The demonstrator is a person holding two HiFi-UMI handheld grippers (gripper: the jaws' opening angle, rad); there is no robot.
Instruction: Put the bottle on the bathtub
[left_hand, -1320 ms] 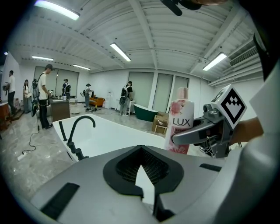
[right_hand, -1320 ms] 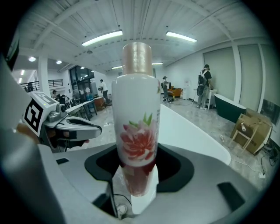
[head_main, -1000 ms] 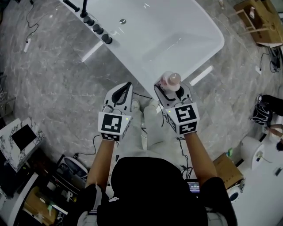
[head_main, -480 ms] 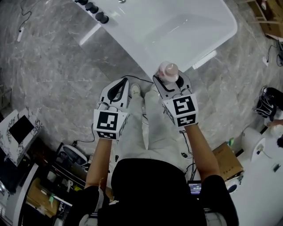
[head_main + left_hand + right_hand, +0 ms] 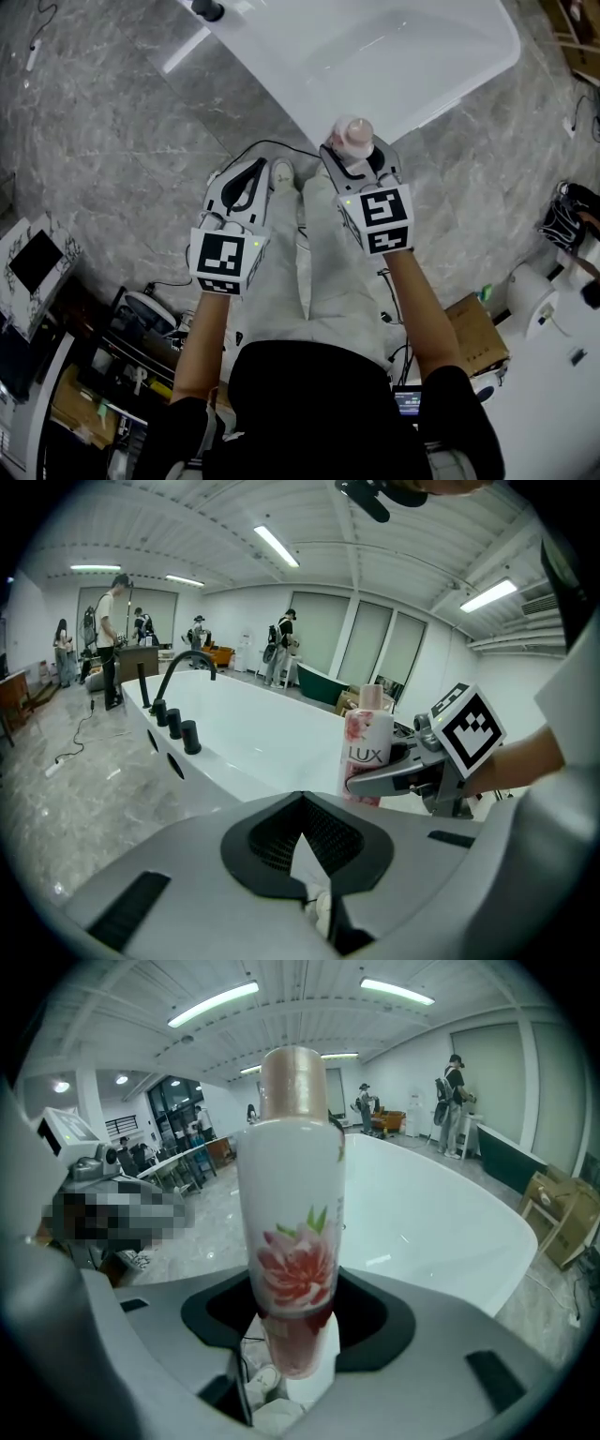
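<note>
Right gripper (image 5: 352,159) clamped low on upright bottle (image 5: 354,134), left gripper (image 5: 251,173) closed empty, by near edge of bathtub (image 5: 292,101); probably light, stiff, slick.

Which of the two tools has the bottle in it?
The right tool: its jaws are shut on the flower-printed bottle, held upright by the bathtub. The left tool is shut with nothing between its jaws.
</note>
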